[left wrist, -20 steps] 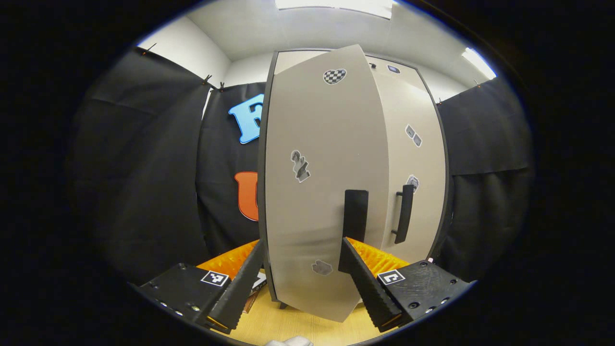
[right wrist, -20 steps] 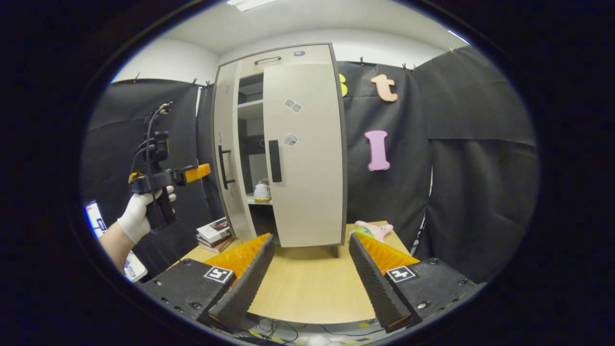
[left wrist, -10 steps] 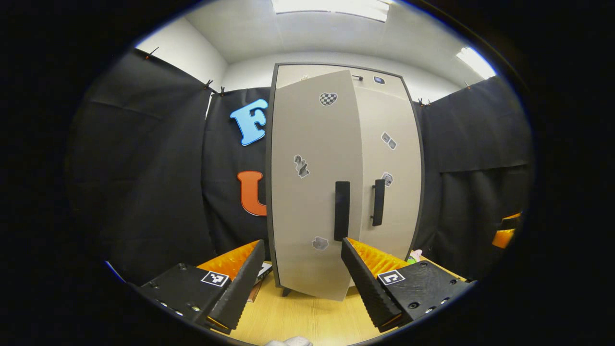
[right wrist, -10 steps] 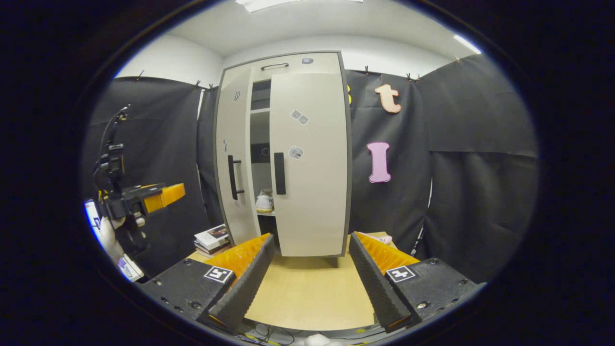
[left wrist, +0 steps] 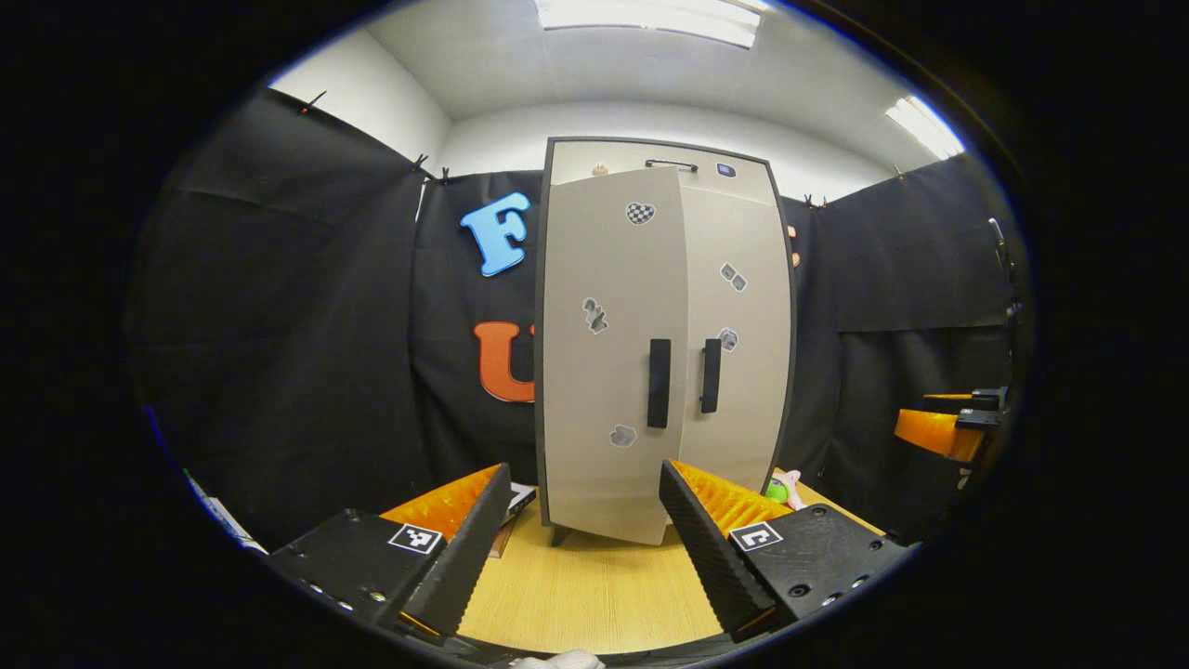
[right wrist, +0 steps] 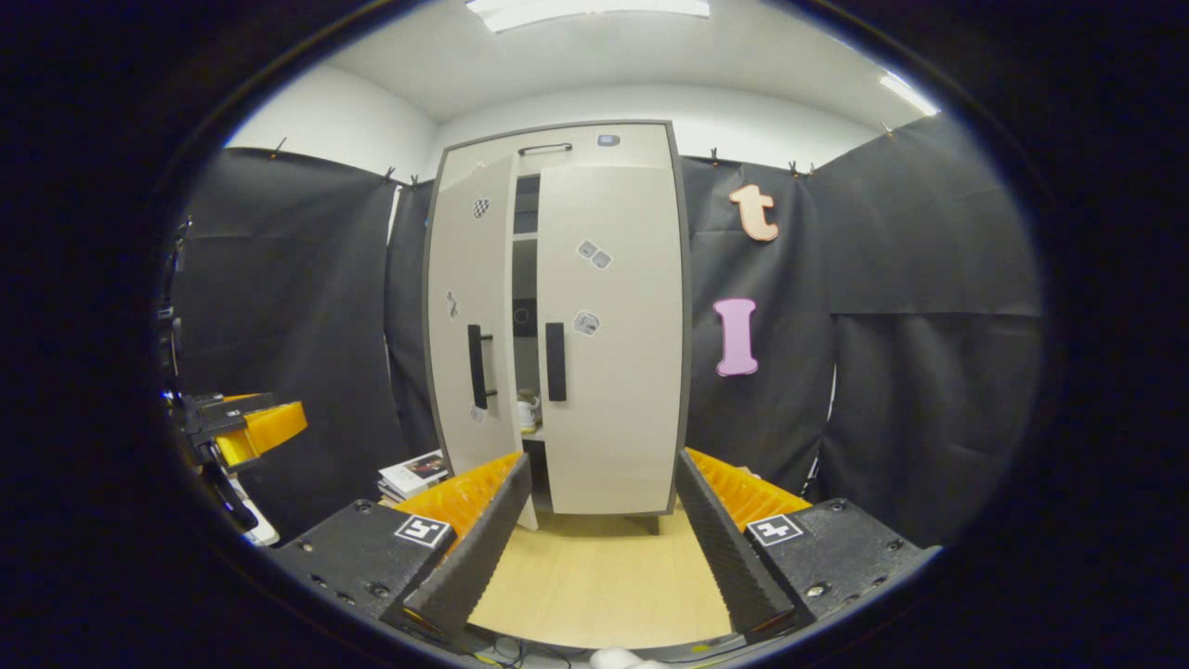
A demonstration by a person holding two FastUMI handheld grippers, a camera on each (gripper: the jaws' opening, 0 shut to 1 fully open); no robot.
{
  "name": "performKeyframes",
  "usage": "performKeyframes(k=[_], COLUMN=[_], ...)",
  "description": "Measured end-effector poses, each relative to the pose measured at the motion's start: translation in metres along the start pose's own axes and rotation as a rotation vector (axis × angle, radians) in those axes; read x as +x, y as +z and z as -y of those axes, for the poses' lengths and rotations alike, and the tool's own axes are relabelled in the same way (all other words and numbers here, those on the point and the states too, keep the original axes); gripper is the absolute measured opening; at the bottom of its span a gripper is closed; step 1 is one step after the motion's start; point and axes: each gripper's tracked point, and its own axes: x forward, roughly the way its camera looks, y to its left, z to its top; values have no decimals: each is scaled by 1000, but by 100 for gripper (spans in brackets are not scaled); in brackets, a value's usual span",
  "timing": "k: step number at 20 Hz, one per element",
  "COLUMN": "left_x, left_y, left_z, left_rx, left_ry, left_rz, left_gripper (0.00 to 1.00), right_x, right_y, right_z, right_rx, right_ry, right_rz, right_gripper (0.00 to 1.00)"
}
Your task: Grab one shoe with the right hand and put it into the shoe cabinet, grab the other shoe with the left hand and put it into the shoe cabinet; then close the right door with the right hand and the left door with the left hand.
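The tall beige shoe cabinet (left wrist: 734,316) (right wrist: 613,372) stands at the back of the wooden table. Its right door (right wrist: 608,307) lies flat and closed. Its left door (left wrist: 604,372) (right wrist: 469,316) stands slightly ajar, leaving a narrow gap. Through that gap in the right gripper view a light shoe (right wrist: 528,409) sits on a shelf inside. My left gripper (left wrist: 583,469) is open and holds nothing, a short way in front of the left door. My right gripper (right wrist: 603,460) is open too, back from the cabinet. Each gripper also shows at the edge of the other's view (left wrist: 938,429) (right wrist: 246,427).
A stack of books (right wrist: 413,469) (left wrist: 516,502) lies on the table (right wrist: 604,576) left of the cabinet. A pink and green toy (left wrist: 785,485) lies at its right foot. Black cloth walls close in the booth on both sides.
The left door has swung nearly closed, narrowing the gap. Both grippers have drawn back from the cabinet, and the left gripper has dropped lower in the right gripper view.
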Motion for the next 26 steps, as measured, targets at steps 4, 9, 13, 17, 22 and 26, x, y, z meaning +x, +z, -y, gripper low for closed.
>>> performKeyframes(k=[4,9,13,17,22,26], left_x=[-20,-35,-40,-41,-40,-39], left_y=[-8,-13,-12,-12,-10,-9], left_z=[-8,-14,-13,-9,-5,-4], left_rx=[-15,-18,-14,-13,-15,-13], left_ry=[30,46,40,26,13,7], left_rz=[-4,2,11,17,22,25], left_gripper=[96,96,96,96,96,96], right_x=[-8,-14,-18,-19,-21,-22], right_y=[2,-8,-13,-9,-9,-11], right_z=[-8,-16,-20,-25,-28,-28], right_rx=[-6,-2,-5,-14,-21,-15], right_ry=[-6,-9,-13,-13,-15,-16], right_rz=[20,14,6,16,18,14], right_gripper=[100,100,100,100,100,100])
